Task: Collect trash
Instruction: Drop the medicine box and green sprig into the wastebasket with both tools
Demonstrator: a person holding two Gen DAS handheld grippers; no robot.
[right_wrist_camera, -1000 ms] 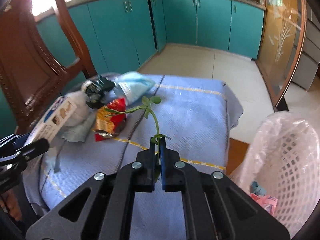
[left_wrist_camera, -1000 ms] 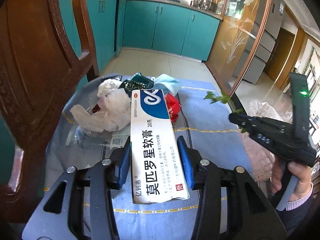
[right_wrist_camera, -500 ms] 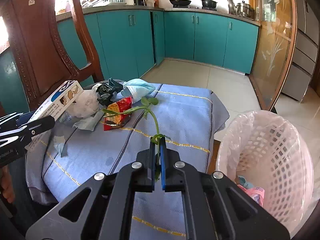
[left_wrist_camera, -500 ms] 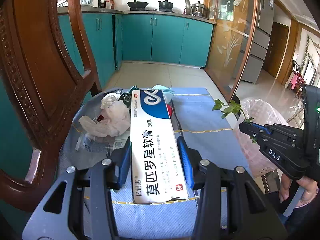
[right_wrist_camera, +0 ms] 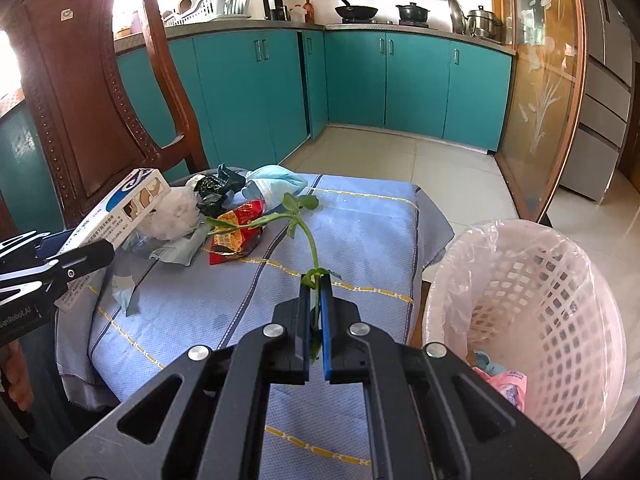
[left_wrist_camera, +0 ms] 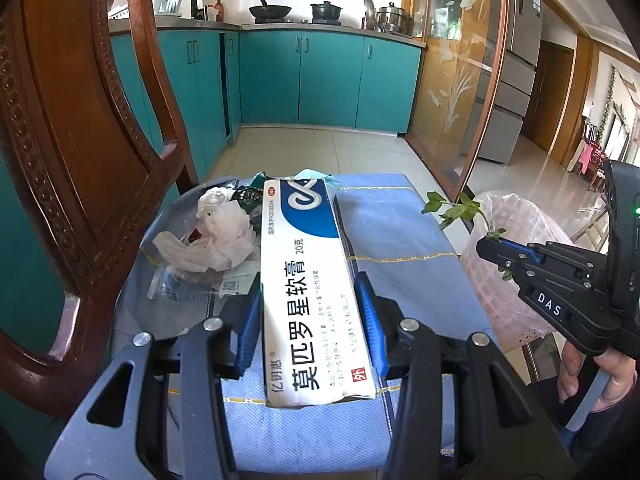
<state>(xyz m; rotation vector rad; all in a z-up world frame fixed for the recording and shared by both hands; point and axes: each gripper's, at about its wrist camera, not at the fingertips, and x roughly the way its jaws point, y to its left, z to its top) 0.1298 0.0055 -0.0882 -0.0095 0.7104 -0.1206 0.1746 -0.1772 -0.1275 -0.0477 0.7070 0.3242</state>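
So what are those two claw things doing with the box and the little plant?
A person is collecting trash. The left claw grips a long ointment box, and the right claw pinches a green sprig beside the pink basket. Tissue, a red wrapper and a mask lie on the blue cloth.

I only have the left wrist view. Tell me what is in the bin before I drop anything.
Observer: The right wrist view looks into the pink basket; pink and blue scraps lie at its bottom.
Operator: Report the right grip.
Observer: The right gripper is shut on the green sprig, whose stem runs down between the fingers.
Operator: Name what my box hides.
Observer: Behind the ointment box held by the left gripper, a red snack wrapper and a blue face mask lie on the blue cloth.
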